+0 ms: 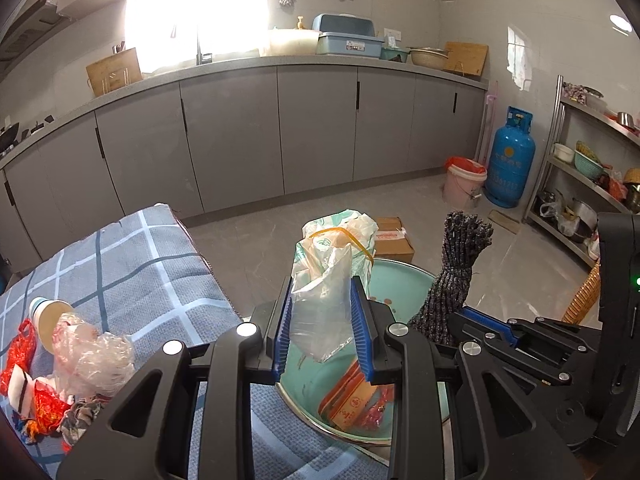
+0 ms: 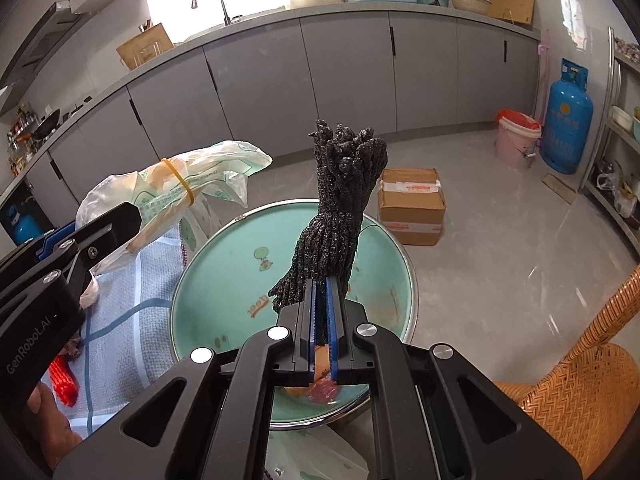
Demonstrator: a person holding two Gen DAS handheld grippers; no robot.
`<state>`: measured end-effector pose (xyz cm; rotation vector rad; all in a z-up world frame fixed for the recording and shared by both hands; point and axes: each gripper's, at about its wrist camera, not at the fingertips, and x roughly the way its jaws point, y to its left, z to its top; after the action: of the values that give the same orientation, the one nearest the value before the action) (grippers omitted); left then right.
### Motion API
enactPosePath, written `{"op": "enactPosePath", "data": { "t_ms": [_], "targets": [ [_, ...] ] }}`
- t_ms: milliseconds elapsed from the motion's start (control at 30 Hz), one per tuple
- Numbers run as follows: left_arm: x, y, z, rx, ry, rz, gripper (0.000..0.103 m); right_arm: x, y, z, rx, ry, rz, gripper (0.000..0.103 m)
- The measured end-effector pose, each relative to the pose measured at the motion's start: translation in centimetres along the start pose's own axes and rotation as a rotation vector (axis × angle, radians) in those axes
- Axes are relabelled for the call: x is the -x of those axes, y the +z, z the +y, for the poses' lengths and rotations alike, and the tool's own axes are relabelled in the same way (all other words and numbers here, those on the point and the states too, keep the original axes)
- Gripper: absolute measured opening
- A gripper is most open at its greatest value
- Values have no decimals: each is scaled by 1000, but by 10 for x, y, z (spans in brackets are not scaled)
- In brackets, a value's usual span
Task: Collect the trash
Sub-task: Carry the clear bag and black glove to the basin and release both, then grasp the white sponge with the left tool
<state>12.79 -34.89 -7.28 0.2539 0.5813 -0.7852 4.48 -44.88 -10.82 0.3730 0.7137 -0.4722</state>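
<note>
My left gripper (image 1: 323,304) is shut on a bundle of plastic bags (image 1: 332,276) tied with a yellow rubber band, held above a teal basin (image 1: 404,280). It also shows in the right wrist view (image 2: 176,188). My right gripper (image 2: 322,284) is shut on a dark speckled bundle of cords (image 2: 340,200), held upright over the same basin (image 2: 224,280); the bundle also shows in the left wrist view (image 1: 456,264). Orange wrappers (image 1: 352,400) lie in the basin. More trash (image 1: 76,356), with a paper cup (image 1: 48,316), lies on the checked cloth (image 1: 120,264).
A cardboard box (image 2: 412,204) sits on the floor behind the basin. A pink bucket (image 2: 516,136) and blue gas cylinder (image 2: 568,120) stand at the right. A wicker chair (image 2: 580,392) is at the near right. Grey cabinets (image 1: 280,132) line the back.
</note>
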Motion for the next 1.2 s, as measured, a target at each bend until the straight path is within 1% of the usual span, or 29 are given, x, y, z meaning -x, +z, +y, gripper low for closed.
{"op": "enactPosePath", "data": {
  "t_ms": [67, 100, 133, 167, 300, 433, 533, 633, 700, 767, 833, 867, 967, 1067, 1200],
  "targets": [
    [-5, -2, -1, -2, 2, 9, 35, -4, -1, -1, -3, -1, 7, 10],
    [-6, -3, 0, 0, 13, 11, 41, -6, -2, -2, -7, -1, 11, 27],
    [-7, -5, 1, 7, 15, 14, 57, -7, -3, -4, -15, -9, 7, 48],
    [-7, -5, 3, 13, 15, 12, 61, -6, -4, -6, -21, -15, -1, 51],
    [-5, -9, 11, 27, 27, 18, 61, -5, -9, -7, -28, -16, 3, 51],
    [0, -12, 19, 46, 41, 19, 68, -1, -11, -5, -43, -9, 1, 51],
    [6, -15, 25, 55, 56, 14, 71, 2, -12, 1, -37, -5, -3, 53],
    [15, -19, 31, 65, 85, 8, 80, 6, -13, 6, -34, 1, -6, 54],
    [24, -22, 36, 67, 101, 5, 81, 10, -14, 12, -32, 10, -9, 55],
    [38, -27, 44, 62, 140, -9, 84, 14, -15, 19, -21, 22, -12, 57],
    [53, -34, 57, 70, 182, -20, 89, 18, -17, 30, -3, 37, -16, 59],
    [60, -38, 62, 75, 193, -22, 89, 20, -18, 38, 5, 52, -14, 59],
    [79, -50, 85, 91, 257, -10, 89, 23, -23, 63, 45, 88, -6, 59],
    [97, -62, 112, 133, 310, 12, 90, 27, -29, 90, 88, 130, 9, 59],
    [121, -78, 154, 197, 381, 26, 91, 32, -40, 135, 169, 200, 37, 62]
  ]
}}
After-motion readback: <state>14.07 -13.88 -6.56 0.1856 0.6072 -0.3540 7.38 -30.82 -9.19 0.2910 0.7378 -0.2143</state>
